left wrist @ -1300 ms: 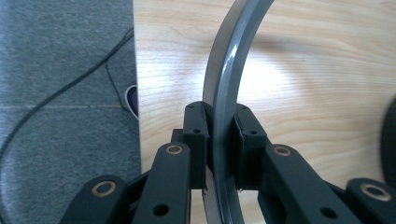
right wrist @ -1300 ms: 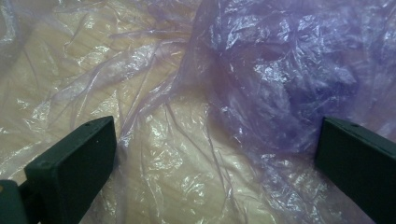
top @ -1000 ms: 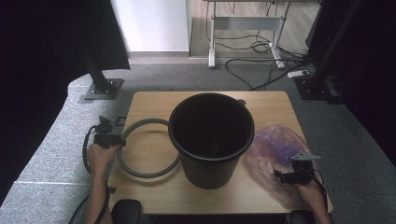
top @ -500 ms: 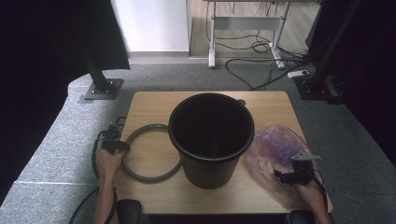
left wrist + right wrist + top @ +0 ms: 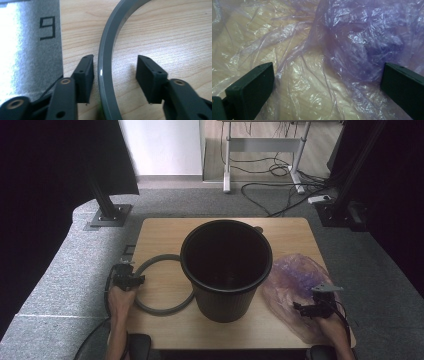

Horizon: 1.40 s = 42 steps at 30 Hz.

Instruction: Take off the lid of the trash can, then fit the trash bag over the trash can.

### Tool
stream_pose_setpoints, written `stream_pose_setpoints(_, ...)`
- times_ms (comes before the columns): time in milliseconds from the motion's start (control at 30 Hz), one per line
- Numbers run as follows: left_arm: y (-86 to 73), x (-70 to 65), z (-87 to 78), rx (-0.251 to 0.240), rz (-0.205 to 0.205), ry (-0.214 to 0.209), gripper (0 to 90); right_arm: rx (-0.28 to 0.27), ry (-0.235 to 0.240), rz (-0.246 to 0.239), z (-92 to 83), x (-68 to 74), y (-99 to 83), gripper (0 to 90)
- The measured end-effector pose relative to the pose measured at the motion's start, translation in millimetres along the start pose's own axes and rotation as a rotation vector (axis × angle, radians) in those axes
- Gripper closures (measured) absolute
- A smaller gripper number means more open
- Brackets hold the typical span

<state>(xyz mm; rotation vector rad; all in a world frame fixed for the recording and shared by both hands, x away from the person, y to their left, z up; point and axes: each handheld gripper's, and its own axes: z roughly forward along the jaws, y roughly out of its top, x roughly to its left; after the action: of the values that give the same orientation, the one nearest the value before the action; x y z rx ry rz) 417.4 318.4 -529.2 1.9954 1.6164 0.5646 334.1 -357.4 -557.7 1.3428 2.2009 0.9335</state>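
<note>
The grey ring (image 5: 162, 285) is laid flat near the tabletop's (image 5: 165, 232) left edge, straddled by the left gripper (image 5: 115, 72), whose jaws have just been opening. The right gripper (image 5: 328, 82) is held open over the purple bag (image 5: 295, 280).

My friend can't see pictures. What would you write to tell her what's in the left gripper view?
A grey ring lies flat on a wooden table, curving up between the two black jaws of the left tool, which have just been opening and stand apart around it. One jaw sits close beside the ring's outer edge. To the left is a silvery patch printed with a black mark.
</note>
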Motion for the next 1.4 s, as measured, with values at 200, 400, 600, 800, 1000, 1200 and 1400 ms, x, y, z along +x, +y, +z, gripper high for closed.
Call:
stream_pose_setpoints(200,-10.9,-1.3,5.2,-0.086,0.042,-0.031,26.6,0.000,0.000,-0.002,-0.2,0.4,-0.2,0.0)
stream_pose_setpoints(400,-16.9,-2.6,8.5,-0.134,0.061,-0.047,15.0,0.000,0.002,-0.004,-0.4,0.8,-0.4,0.0)
stream_pose_setpoints(600,-16.9,-3.4,8.8,-0.131,0.050,-0.036,13.5,0.001,0.004,-0.005,-0.5,0.8,-0.4,0.0)
stream_pose_setpoints(800,-16.8,-3.5,8.9,-0.129,0.048,-0.033,12.6,-0.001,0.007,-0.006,-0.6,1.0,-0.3,0.0)
stream_pose_setpoints(1000,-17.0,-4.1,8.7,-0.129,0.043,-0.029,12.6,-0.002,0.011,-0.006,-6.8,5.6,5.4,0.0)
stream_pose_setpoints(1200,-17.7,-5.6,8.3,-0.130,0.031,-0.018,12.9,-0.011,0.009,-0.022,-23.9,10.7,24.2,0.0)
stream_pose_setpoints(1400,-17.8,-6.3,8.2,-0.130,0.025,-0.014,12.8,-0.016,-0.002,-0.035,-36.6,5.5,53.7,0.0)
